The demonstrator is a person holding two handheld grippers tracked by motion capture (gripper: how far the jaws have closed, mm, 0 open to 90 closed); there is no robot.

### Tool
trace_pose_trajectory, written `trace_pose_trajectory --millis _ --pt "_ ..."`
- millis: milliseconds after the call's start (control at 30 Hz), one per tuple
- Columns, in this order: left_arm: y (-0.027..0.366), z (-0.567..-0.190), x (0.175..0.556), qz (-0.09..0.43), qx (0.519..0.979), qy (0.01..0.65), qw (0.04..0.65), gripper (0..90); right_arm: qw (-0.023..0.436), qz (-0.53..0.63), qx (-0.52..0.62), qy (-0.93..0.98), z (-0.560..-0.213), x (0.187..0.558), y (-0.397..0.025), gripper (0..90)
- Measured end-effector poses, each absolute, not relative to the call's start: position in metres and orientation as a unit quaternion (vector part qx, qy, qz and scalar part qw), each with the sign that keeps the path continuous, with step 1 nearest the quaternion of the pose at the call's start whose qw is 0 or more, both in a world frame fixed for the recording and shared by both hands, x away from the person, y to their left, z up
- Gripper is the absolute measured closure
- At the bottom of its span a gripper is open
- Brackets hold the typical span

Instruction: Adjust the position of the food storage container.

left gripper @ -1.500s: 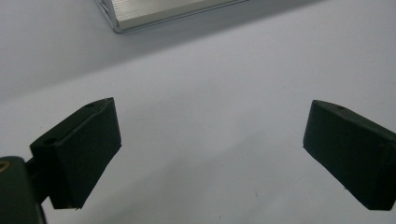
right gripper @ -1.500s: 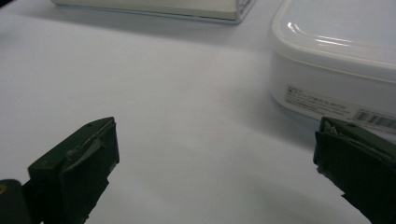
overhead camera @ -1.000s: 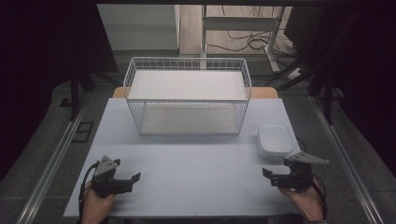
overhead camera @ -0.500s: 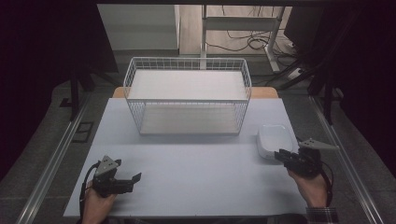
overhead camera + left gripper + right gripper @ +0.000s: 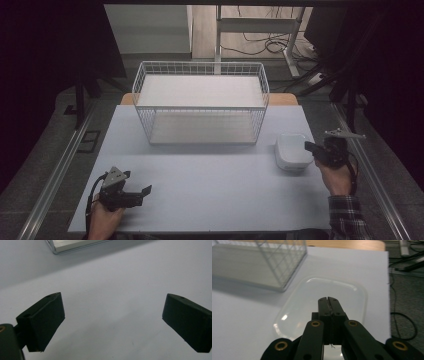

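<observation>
Resting near the desk's front left corner, the left gripper (image 5: 145, 191) is kept wide open and empty, the wire basket (image 5: 200, 109) is set toward the back edge, and the white container (image 5: 292, 151) near the right edge is approached by the right gripper (image 5: 308, 147), jaws closed together on nothing, seemingly to nudge it.

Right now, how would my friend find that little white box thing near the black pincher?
Start at the big white wire basket on the pale table. Just off its front right corner lies a small, flat white plastic container with rounded corners, beside the shut right gripper. It is solid and smooth, unlike the basket's open mesh.
</observation>
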State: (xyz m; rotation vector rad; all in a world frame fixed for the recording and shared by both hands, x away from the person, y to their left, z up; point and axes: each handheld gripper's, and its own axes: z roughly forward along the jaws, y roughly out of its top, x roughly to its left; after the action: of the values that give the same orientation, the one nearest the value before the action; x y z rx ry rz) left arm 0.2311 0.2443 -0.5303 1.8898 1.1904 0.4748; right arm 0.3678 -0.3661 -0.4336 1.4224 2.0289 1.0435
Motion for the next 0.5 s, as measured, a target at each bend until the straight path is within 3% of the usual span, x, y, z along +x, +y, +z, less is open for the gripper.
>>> trace_pose_trajectory --millis 500 --pt "0.245 -0.531 0.232 0.183 0.751 0.477 0.418 3.9 0.252 0.346 0.555 0.714 -0.458 0.427 -0.391 89.3"
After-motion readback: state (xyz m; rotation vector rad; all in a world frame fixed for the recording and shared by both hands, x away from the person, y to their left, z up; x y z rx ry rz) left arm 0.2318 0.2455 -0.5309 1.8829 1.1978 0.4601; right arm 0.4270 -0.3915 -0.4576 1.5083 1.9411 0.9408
